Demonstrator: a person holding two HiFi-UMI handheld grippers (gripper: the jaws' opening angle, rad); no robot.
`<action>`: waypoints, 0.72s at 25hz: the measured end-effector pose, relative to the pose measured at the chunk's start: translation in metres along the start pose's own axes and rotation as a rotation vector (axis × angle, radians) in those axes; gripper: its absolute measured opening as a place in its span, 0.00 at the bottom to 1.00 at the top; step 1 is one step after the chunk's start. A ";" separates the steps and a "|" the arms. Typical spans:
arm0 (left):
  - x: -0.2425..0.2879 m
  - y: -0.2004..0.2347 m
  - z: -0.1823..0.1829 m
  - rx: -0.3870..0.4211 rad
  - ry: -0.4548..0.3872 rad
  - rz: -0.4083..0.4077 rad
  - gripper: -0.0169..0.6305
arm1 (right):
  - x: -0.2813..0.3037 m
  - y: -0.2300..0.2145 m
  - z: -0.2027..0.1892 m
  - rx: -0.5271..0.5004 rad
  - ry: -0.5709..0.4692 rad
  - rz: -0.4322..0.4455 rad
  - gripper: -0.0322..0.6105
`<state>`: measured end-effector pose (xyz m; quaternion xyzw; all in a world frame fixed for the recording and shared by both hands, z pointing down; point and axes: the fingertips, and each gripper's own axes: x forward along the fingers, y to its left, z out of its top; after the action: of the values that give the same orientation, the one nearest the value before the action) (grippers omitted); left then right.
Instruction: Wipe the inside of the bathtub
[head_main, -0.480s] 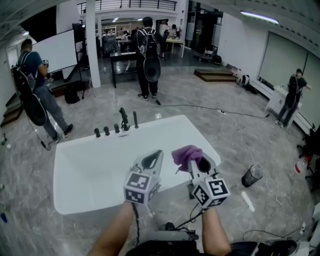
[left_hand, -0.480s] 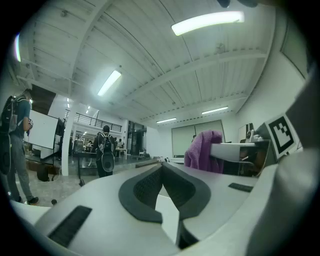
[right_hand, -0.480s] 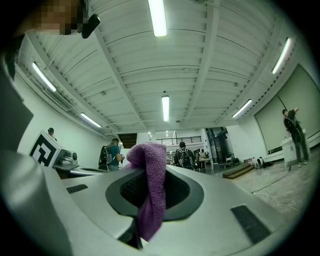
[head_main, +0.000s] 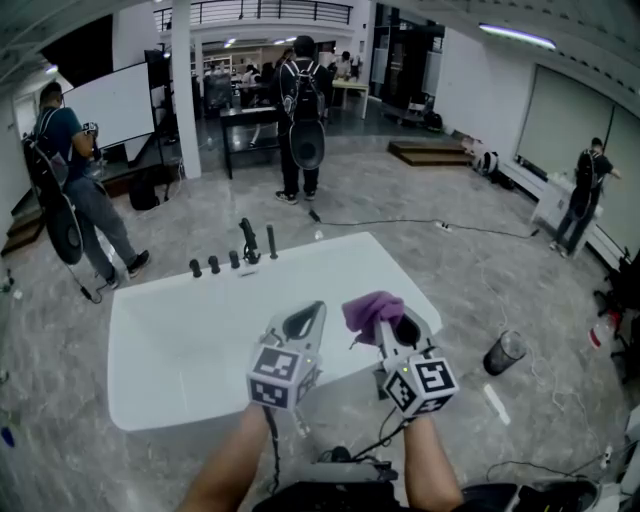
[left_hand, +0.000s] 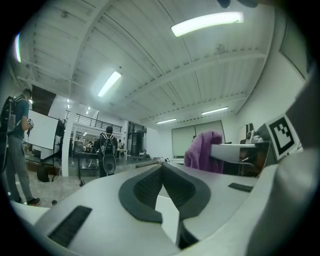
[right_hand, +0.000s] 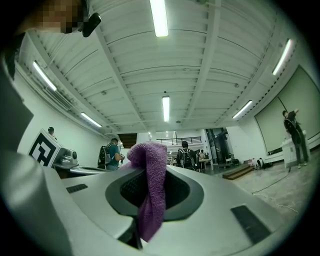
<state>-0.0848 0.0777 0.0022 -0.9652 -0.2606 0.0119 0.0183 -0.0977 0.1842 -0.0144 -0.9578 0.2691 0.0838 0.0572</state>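
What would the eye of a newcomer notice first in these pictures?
The purple cloth, pinched in the right claw at the centre of the head view, stands out most. Below lies the big white bathtub with black taps on its far rim; the left claw is shut and empty.

The bathtub (head_main: 170, 350) is plain white, and the taps (head_main: 245, 245) on its far rim are black. The cloth (right_hand: 150, 190) is purple with a nubby knitted weave. The left gripper (left_hand: 161, 172) and the right gripper (head_main: 392, 322) are both pale grey, with dark grey ribbed pads on the jaws. Each carries a cube patterned in black-and-white squares. The floor (head_main: 400, 190) is grey, veined like marble.
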 end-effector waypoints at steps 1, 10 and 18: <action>0.000 0.000 0.000 -0.001 -0.001 -0.001 0.04 | -0.001 0.000 0.000 -0.001 0.000 -0.001 0.15; 0.010 0.002 -0.009 -0.014 0.004 0.000 0.04 | 0.003 -0.012 -0.008 0.002 0.021 -0.021 0.15; 0.055 0.008 -0.026 -0.026 0.035 0.009 0.04 | 0.028 -0.054 -0.022 0.023 0.019 -0.022 0.15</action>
<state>-0.0326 0.0973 0.0274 -0.9665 -0.2562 -0.0081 0.0103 -0.0425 0.2126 0.0054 -0.9606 0.2602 0.0710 0.0666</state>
